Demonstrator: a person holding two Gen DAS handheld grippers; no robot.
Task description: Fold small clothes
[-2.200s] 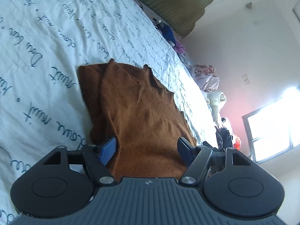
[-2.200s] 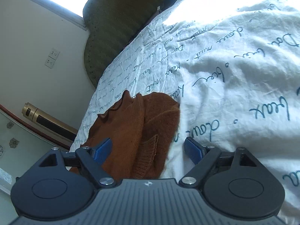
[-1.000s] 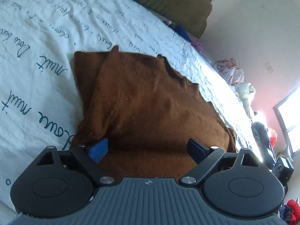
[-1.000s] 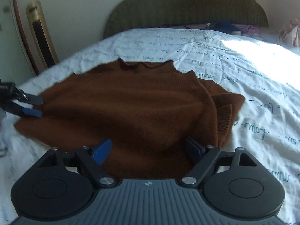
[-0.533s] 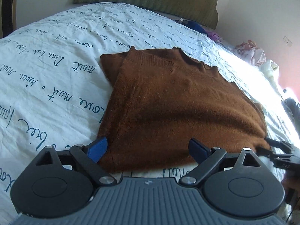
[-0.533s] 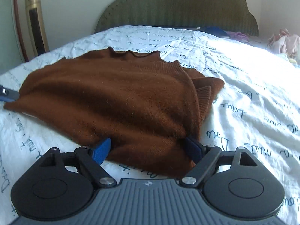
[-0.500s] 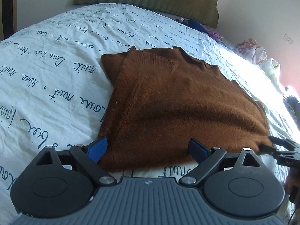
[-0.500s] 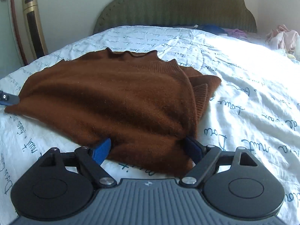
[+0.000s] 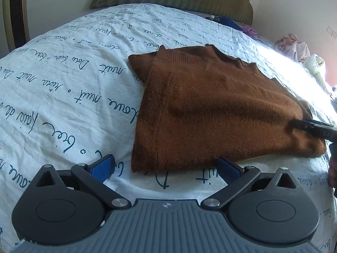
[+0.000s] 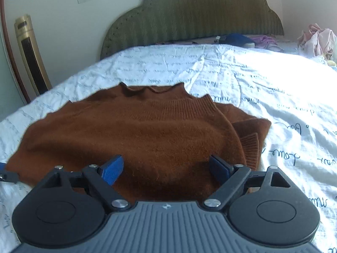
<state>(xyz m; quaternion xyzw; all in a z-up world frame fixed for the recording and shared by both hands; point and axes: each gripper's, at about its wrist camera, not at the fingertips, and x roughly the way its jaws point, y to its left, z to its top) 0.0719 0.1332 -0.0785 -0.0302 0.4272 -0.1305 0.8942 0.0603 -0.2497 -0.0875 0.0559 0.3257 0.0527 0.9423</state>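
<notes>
The bed [image 9: 63, 80], covered by a white sheet printed with blue script, carried the whole job and served as the folding surface. A green headboard [image 10: 193, 14] closed its far end, and loose clothes [image 10: 318, 38] lay piled at the far right, well apart from the work.

The brown sweater [image 9: 221, 109] lay flat near the middle of the bed, collar toward the headboard. One sleeve [image 10: 250, 135] was tucked under the body at the right side, its ribbed cuff showing just beside the folded edge. The garment appeared part-folded, with a further fold probably outstanding.

The left claw [image 9: 166, 166] stood released, its jaws having just been opening wide. Its blue pads [image 9: 103, 166] sat over the sheet just short of the sweater's near hem, with only the hem's corner region between them and nothing pinched. This placement suited a release of the hem after laying it down.

The right claw [image 10: 166, 166] was likewise released, jaws having just been opening further. It hovered over the sweater's near right portion; knit lay beneath and between the pads without being clamped. In the left wrist view its tip [image 9: 311, 128] sat over the sweater's right corner.
</notes>
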